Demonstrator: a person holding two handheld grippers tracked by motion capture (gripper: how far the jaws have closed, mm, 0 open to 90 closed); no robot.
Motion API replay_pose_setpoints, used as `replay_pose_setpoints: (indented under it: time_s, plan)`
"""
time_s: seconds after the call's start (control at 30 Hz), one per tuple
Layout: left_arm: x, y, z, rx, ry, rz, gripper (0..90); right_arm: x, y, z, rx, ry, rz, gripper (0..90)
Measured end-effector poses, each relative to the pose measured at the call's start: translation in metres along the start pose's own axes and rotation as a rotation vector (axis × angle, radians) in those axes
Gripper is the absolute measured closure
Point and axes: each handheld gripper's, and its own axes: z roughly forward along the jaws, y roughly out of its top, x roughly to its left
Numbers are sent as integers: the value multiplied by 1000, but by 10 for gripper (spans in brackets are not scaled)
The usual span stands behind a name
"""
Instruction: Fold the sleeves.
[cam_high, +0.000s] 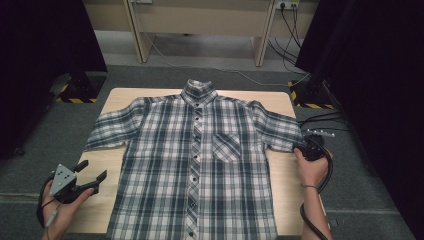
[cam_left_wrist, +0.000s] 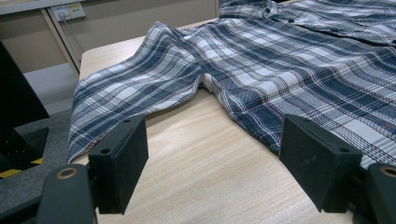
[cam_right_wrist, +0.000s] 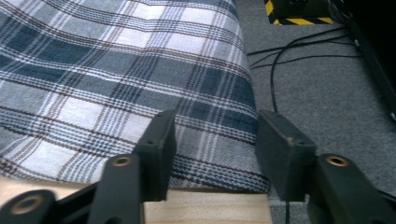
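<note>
My left tongs (cam_high: 92, 172) are spread wide over the bare tabletop (cam_high: 102, 200), just beside the plaid shirt (cam_high: 200, 170). My right tongs (cam_right_wrist: 212, 149) are half spread at the cuff of its sleeve (cam_right_wrist: 140, 88), not pinching it. No writing is readable. Farther off, black cables (cam_high: 320, 120) lie on the floor.

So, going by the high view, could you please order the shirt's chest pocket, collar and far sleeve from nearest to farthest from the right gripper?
From the right gripper:
1. Chest pocket, just left of it.
2. Collar, at the table's far edge.
3. Far sleeve, across the shirt.
</note>
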Motion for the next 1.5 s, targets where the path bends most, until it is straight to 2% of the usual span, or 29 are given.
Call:
replay_pose_setpoints:
  time_s: [0.1,0.17,0.23,0.47,0.73,0.83,0.93,1.33,1.5]
  plan:
    - [0,0,0,0,0,0,231,0,-2,0,-22,-8,-19,640]
    - [0,0,0,1,0,1,231,0,-5,0,-44,7,-40,727]
    - [0,0,0,5,0,4,230,3,-7,-1,-50,12,-50,774]
    - [0,0,0,0,-2,0,229,3,-7,0,-52,40,-28,891]
    - [0,0,0,0,-2,0,228,6,-6,-1,-47,32,-21,900]
    - [0,0,0,1,-1,0,228,9,-4,-4,-73,25,-19,900]
    - [0,0,0,2,-1,0,227,14,0,-9,-103,42,-19,900]
    - [0,0,0,-5,-3,1,226,57,33,-33,-231,98,-84,900]
    - [0,0,-1,-8,-3,3,226,75,43,-35,-254,121,-115,900]
